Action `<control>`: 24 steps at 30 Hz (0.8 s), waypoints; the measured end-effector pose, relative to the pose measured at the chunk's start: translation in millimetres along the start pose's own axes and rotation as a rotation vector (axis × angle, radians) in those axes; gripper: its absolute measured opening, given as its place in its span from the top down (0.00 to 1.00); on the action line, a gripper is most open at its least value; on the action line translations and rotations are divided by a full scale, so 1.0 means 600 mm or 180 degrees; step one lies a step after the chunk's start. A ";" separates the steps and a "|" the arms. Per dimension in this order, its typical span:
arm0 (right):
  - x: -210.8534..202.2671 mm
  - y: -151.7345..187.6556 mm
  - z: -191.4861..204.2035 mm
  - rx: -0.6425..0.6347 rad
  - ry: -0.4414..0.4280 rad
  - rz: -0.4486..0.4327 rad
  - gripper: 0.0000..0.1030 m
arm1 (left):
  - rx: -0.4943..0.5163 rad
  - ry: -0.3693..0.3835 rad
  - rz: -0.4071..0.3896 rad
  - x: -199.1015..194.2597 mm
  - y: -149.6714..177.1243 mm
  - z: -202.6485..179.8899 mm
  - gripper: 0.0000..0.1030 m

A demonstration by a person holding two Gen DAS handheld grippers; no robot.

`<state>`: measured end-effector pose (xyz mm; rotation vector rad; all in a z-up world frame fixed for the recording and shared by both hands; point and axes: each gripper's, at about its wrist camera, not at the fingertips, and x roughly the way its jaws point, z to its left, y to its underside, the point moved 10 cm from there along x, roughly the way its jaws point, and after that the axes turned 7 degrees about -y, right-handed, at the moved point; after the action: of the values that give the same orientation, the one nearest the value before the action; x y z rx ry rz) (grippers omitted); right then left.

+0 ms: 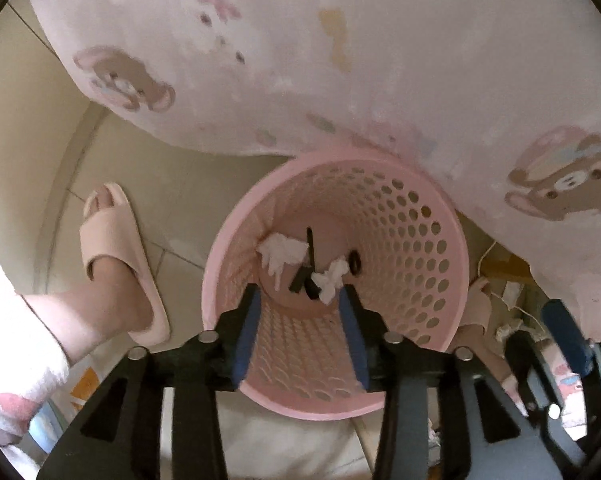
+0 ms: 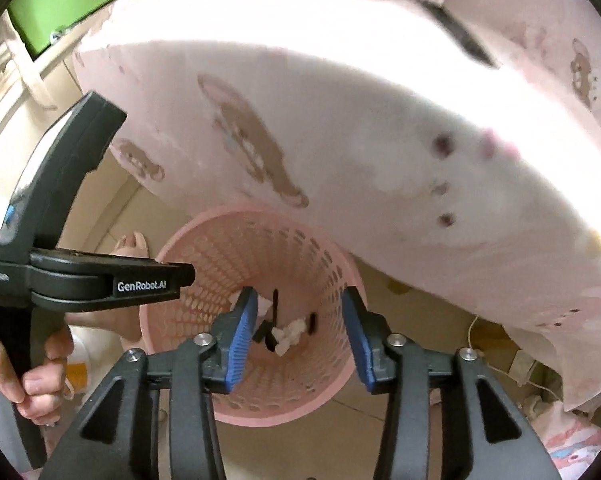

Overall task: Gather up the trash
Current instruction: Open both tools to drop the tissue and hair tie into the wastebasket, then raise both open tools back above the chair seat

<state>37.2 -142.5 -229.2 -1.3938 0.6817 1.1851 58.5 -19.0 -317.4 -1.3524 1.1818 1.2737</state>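
Both claws, left (image 1: 300, 334) and right (image 2: 299, 338), hang released and empty over the pink basket (image 1: 440, 216), where 2 tissue wads (image 1: 280, 254) lie at its bottom; drop step apparently complete, next fetch more trash.

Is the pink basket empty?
No. The pink basket holds white crumpled tissues and thin black pieces at its bottom.

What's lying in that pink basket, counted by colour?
Inside the pink basket:
White crumpled paper scraps: 2
Black pieces: at least 3, a long strip, a ring-like bit, and overlapping bits too tangled to count exactly
Total: at least 5
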 end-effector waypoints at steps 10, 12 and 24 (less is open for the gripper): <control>-0.129 -0.045 -0.017 0.0195 -0.0058 -0.0634 0.48 | -0.0062 -0.0036 -0.0758 -0.133 -0.044 0.022 0.59; -0.162 -0.055 -0.016 0.0159 -0.0054 -0.0806 0.48 | -0.0057 -0.0006 -0.1097 -0.201 -0.053 0.035 0.59; -0.274 -0.188 -0.060 0.0234 0.0097 -0.1450 0.44 | 0.0627 -0.0203 -0.2364 -0.528 -0.229 -0.032 0.46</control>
<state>95.3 -190.2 -40.8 -1.4122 0.3931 0.7725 194.0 -1.8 0.4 -1.3980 0.6315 0.6413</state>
